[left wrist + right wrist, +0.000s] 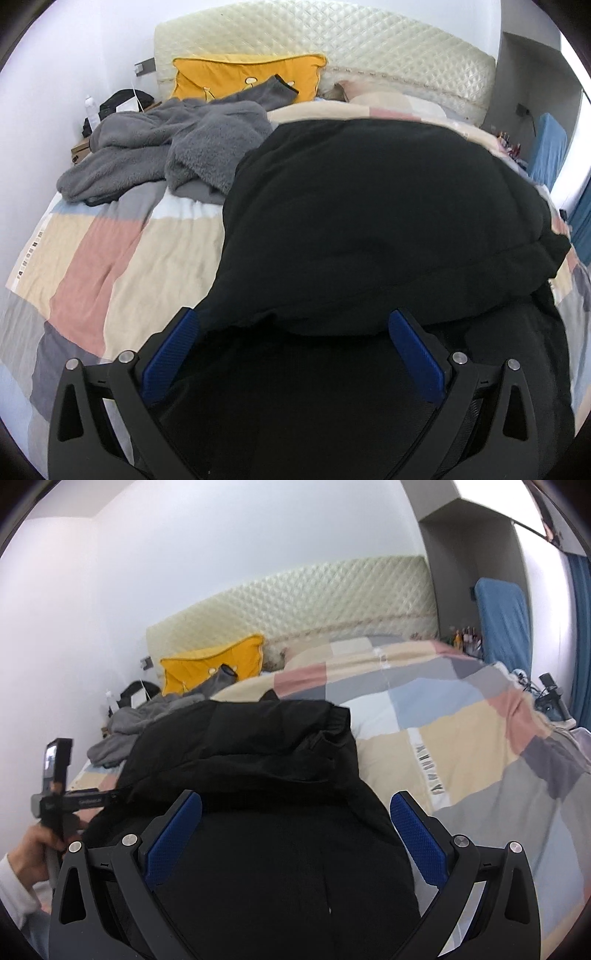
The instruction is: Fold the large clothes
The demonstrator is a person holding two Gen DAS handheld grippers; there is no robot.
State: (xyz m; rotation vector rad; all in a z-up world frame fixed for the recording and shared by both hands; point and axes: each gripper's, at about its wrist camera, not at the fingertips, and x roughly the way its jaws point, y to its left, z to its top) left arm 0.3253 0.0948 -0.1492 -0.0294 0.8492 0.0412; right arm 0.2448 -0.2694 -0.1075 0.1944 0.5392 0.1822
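— One black garment (pixel 369 221) is lying bunched on the bed's patchwork quilt (pixel 110 258), spreading toward the near edge. Its sleeves and collar are hiding in dark folds; I cannot make them out.

— Are both grippers showing?

— Two. The left gripper (pixel 291 325) is hanging over it with jaws spread wide, gripping nothing. The right gripper (pixel 295 805) is doing likewise, jaws apart, the cloth running under them out of frame.

— Anything else?

— One grey fleece (pixel 166 155) is sprawling toward the far left corner, partly covering one yellow pillow (pixel 240 77) against the headboard (pixel 369 48).
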